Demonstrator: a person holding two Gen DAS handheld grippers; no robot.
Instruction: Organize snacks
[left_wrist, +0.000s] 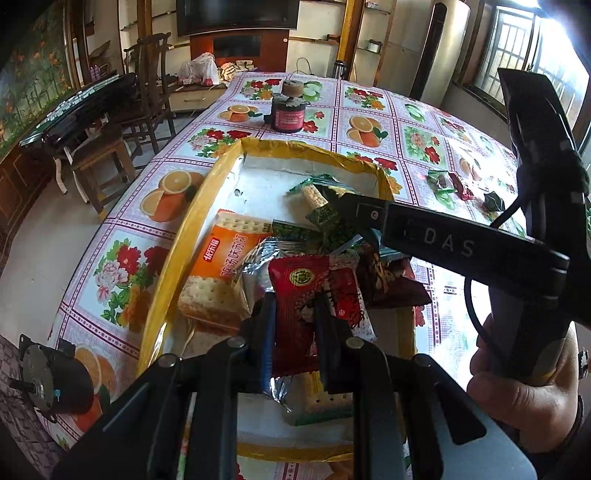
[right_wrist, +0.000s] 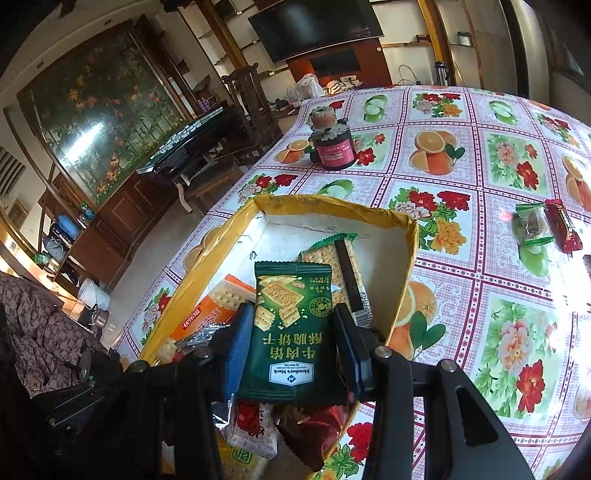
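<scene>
A white foam box with a yellow taped rim (left_wrist: 192, 229) (right_wrist: 408, 258) stands on the flowered tablecloth and holds several snack packets. In the left wrist view my left gripper (left_wrist: 295, 321) is shut on a red snack packet (left_wrist: 295, 291) above the near end of the box. My right gripper (right_wrist: 293, 332) is shut on a dark green cracker packet (right_wrist: 288, 332), held over the box. From the left wrist view the right gripper (left_wrist: 334, 206) reaches in from the right with that green packet (left_wrist: 332, 225) at its tips. An orange cracker packet (left_wrist: 225, 258) (right_wrist: 207, 317) lies inside the box.
Several loose wrapped snacks (left_wrist: 450, 184) (right_wrist: 546, 225) lie on the table right of the box. A dark jar with a red label (left_wrist: 288, 110) (right_wrist: 332, 147) stands beyond the box. A small metal motor (left_wrist: 55, 380) sits at the table's near left edge. A hand (left_wrist: 517, 391) grips the right tool's handle.
</scene>
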